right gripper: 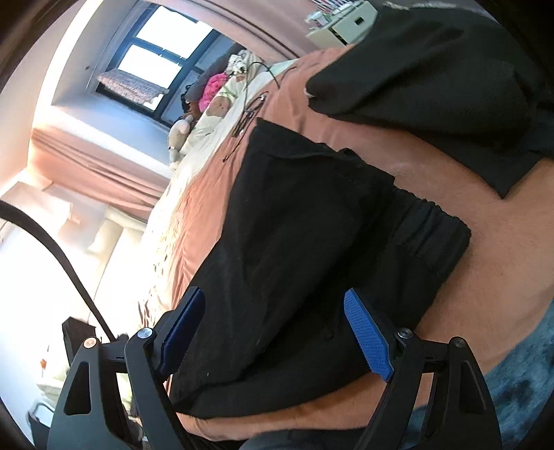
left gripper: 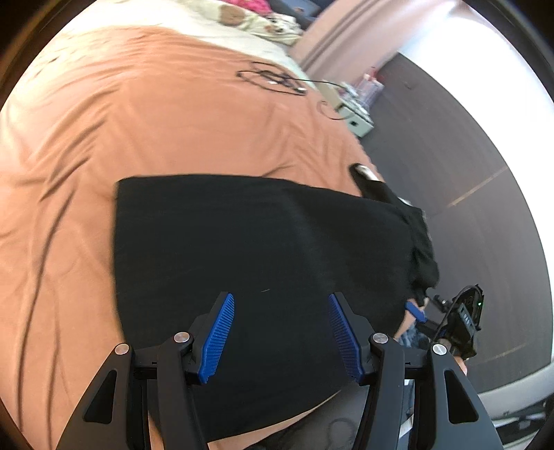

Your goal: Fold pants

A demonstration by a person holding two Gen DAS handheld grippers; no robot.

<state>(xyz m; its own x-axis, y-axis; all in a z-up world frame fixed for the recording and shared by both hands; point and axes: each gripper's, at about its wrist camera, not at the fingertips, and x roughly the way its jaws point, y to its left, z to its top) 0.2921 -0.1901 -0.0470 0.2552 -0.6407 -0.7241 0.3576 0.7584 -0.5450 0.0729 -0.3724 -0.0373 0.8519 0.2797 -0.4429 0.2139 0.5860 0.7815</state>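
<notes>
A: Nearest the left wrist camera, what state is the left gripper [left gripper: 281, 337] in?

B: Released. Its blue pads [left gripper: 219, 337] stand apart above the pants [left gripper: 263, 242], with only cloth below them and nothing pinched.

A: And the right gripper [right gripper: 273, 334]?

B: Also released, jaws wide. The near edge of the pants [right gripper: 304, 242] lies between and under the pads, but neither pad presses on it.

A: Where are the pants?

B: On the orange sheet [left gripper: 155, 131] of the bed, folded into a flat black block near the bed's edge. The elastic waistband [right gripper: 432, 228] shows at the right side in the right wrist view.

A: Beyond the pants?

B: A second dark garment [right gripper: 432, 76] lies on the sheet, apart from the pants. Farther off, a black cable [left gripper: 273, 78] sits coiled on the sheet, then a cream quilt [left gripper: 194, 20] and pink curtains [right gripper: 104, 162].
</notes>
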